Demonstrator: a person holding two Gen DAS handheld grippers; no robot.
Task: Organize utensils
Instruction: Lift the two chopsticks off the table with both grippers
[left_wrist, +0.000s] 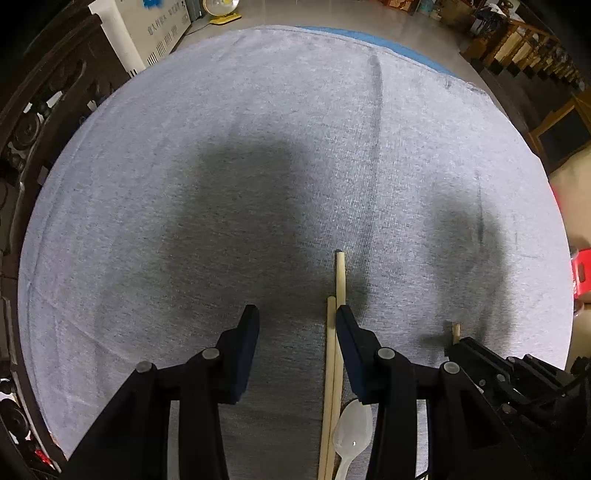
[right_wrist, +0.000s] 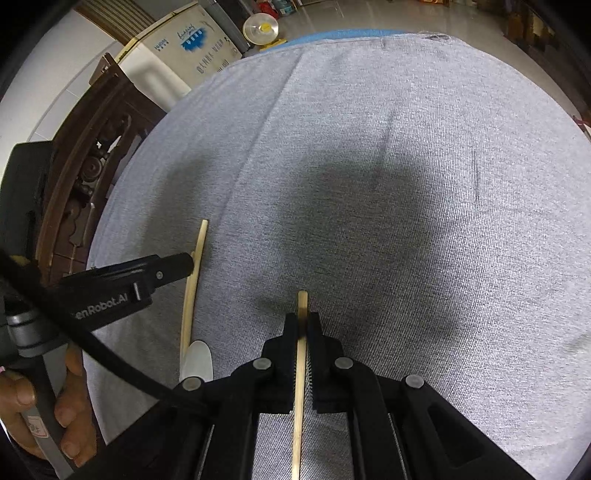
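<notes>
A grey cloth (left_wrist: 258, 147) covers the worktop. Two chopsticks (left_wrist: 334, 350) and a plastic spoon (left_wrist: 351, 435) are laid together between the left gripper (left_wrist: 297, 314)'s half-open jaws, ungripped. A third chopstick (right_wrist: 300, 369) is clamped in the right gripper (right_wrist: 303, 317), not yet placed.
</notes>
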